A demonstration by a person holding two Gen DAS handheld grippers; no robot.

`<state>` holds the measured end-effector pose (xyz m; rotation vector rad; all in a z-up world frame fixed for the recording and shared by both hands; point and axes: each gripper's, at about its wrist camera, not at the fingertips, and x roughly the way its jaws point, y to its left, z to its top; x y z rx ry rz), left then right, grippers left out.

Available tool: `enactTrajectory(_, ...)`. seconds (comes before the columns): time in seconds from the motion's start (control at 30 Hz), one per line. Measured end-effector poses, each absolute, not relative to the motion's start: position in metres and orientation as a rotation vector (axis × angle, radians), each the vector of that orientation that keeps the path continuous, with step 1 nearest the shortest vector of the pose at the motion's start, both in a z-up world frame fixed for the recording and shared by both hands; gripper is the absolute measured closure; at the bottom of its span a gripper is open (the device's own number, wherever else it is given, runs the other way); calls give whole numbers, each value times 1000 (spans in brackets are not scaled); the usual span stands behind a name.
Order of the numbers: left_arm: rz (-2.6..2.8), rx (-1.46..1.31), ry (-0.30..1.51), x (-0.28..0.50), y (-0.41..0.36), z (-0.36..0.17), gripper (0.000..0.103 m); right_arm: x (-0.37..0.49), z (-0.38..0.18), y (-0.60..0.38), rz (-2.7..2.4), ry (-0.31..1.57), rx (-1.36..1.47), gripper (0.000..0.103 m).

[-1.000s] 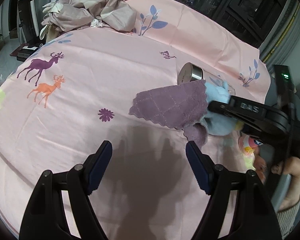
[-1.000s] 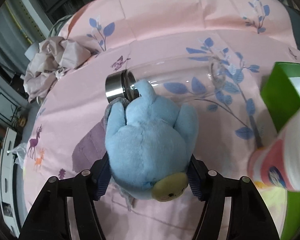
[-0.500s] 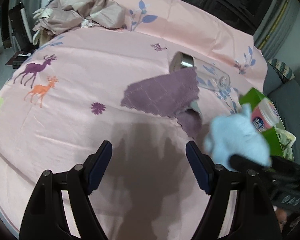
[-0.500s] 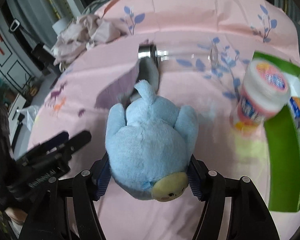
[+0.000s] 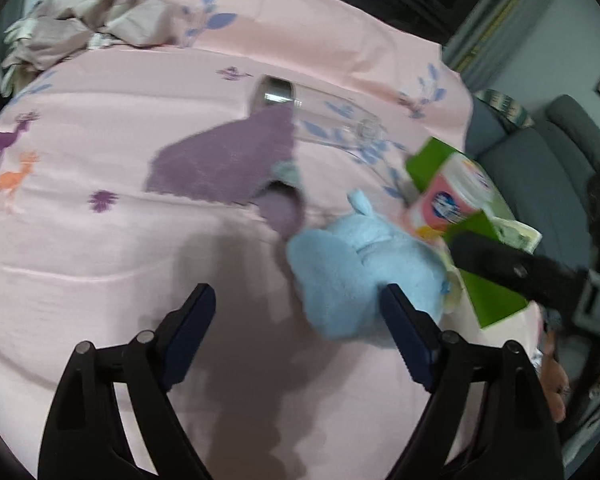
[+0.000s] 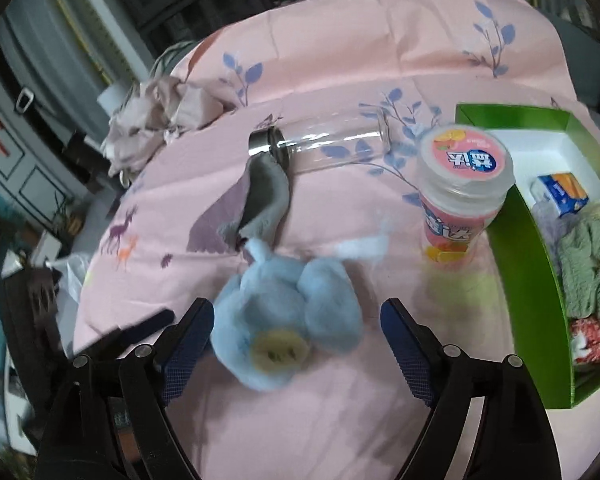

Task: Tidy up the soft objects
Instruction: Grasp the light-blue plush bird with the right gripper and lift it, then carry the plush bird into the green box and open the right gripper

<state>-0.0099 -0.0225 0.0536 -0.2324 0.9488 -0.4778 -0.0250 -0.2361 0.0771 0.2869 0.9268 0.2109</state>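
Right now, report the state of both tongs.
Left tongs: opening, empty; the blue plush toy lies just beyond the right pad.
Right tongs: opening, pads off the blue plush toy, which sits loose between them.

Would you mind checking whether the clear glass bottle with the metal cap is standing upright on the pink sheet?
No, the clear glass bottle with the metal cap lies on its side on the pink sheet.

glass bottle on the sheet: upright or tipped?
Tipped. The glass bottle lies on its side on the pink sheet, metal cap touching the purple cloth. The pink jar beside it stands upright.
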Motion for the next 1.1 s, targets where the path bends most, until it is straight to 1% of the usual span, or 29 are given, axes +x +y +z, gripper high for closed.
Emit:
enactTrajectory(0.17,-585,-315,981,-11,-32,49,19,-8,56,-230,278,972,352,17)
enactTrajectory(0.33,-606,-307,963,-16,-42,50,19,4,31,-225,286,1043,357,17)
enactTrajectory(0.43,-613,-290,952,-19,-48,49,23,4,26,-227,283,1055,351,26)
enactTrajectory(0.47,-621,-291,944,-20,-50,50,28,4,26,-228,284,1048,357,29)
enactTrajectory(0.5,-642,-293,941,-21,-52,53,38,4,26,-230,287,1044,369,31)
enactTrajectory(0.53,-661,-295,941,-21,-54,54,43,4,26,-232,289,1043,374,31)
enactTrajectory(0.57,-677,-296,939,-22,-55,56,51,3,26,-233,293,1039,384,32)
enactTrajectory(0.6,-687,-292,935,-24,-57,60,56,3,28,-234,295,1033,391,32)
enactTrajectory(0.7,-721,-274,903,-27,-62,70,64,-1,35,-238,298,1007,391,33)
enactTrajectory(0.87,-764,-264,845,-32,-71,94,65,-11,63,-249,285,917,384,33)
enactTrajectory(1.1,-856,-216,733,-46,-104,145,66,-39,114,-287,252,740,424,33)
